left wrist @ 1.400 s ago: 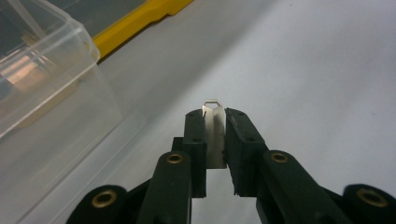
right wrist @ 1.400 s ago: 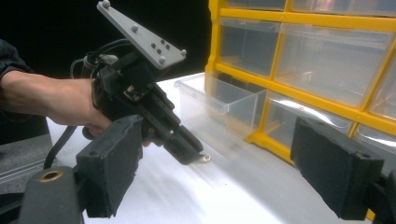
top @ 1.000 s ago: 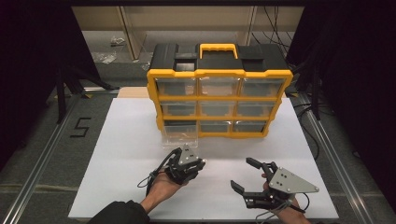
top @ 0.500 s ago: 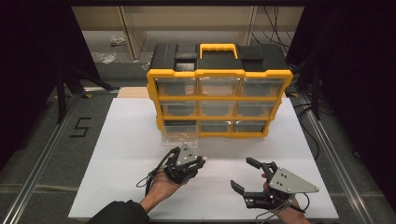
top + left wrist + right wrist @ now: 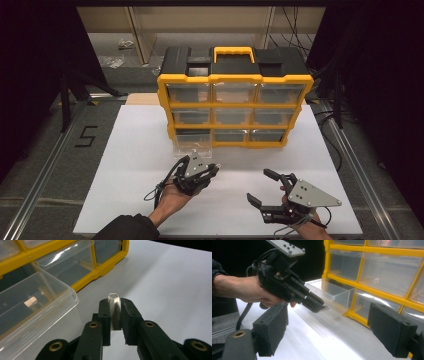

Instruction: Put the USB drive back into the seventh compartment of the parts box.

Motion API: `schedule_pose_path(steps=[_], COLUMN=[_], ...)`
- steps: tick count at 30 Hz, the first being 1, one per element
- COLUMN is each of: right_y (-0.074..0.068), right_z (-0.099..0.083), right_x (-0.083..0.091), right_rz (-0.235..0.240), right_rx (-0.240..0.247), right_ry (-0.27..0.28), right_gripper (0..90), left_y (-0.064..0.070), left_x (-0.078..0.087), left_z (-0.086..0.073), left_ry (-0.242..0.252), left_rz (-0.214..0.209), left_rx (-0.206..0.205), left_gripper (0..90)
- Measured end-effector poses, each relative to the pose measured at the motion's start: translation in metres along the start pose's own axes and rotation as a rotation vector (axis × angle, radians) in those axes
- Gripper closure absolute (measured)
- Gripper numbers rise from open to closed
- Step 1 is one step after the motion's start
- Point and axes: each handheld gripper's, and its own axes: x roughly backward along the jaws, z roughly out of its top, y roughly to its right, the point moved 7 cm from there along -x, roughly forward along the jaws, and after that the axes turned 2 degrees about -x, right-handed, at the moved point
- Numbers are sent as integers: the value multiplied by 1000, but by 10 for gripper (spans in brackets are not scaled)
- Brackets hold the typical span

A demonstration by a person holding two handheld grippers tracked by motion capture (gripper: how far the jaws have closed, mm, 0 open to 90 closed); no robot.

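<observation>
A yellow and black drawer organiser [image 5: 235, 80] stands at the back of the white board [image 5: 125, 165]. Its bottom-left clear drawer [image 5: 192, 145] is pulled out and rests on the board; the same drawer [image 5: 37, 307] looks empty from the left gripper view. My left gripper [image 5: 212, 170] sits just in front of that drawer, shut on a small flat silver metal piece [image 5: 114, 305] that sticks up between the jaws. In the right gripper view the left gripper [image 5: 322, 305] points its tip at the drawer [image 5: 332, 293]. My right gripper [image 5: 263, 187] is open and holds nothing, low at the front right.
The organiser's other clear drawers [image 5: 235, 117] are pushed in. A black number 5 [image 5: 86, 136] is marked on the grey floor left of the board. Metal rails [image 5: 345, 150] run along both sides. Bare board lies left of and between the hands.
</observation>
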Motion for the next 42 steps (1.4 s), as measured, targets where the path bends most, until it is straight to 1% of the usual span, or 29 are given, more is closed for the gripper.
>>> schedule_pose_path(steps=[7,11,13,16,19,25,34,39,42], right_y=[0,0,0,0,0,0,0,0,0], right_z=[0,0,0,0,0,0,0,0,0], right_x=[0,0,0,0,0,0,0,0,0], right_rz=[0,0,0,0,0,0,1,0,-1], right_rx=[0,0,0,0,-1,0,-1,0,-1], right_ry=[0,1,0,0,0,0,0,1,-1], right_gripper=[178,178,178,178,178,178,178,178,178], left_y=[-1,-6,-11,-18,-21,-25,-41,-47,-51], left_x=[2,6,11,16,18,22,30,32,31], left_z=[2,7,10,13,13,17,21,21,20], left_ry=[16,36,61,83,93,110,141,149,145], left_rz=[4,21,34,48,56,69,113,127,134], left_rx=[-1,-9,6,27,37,34,76,98,107], left_gripper=[786,786,786,786,786,786,786,786,786])
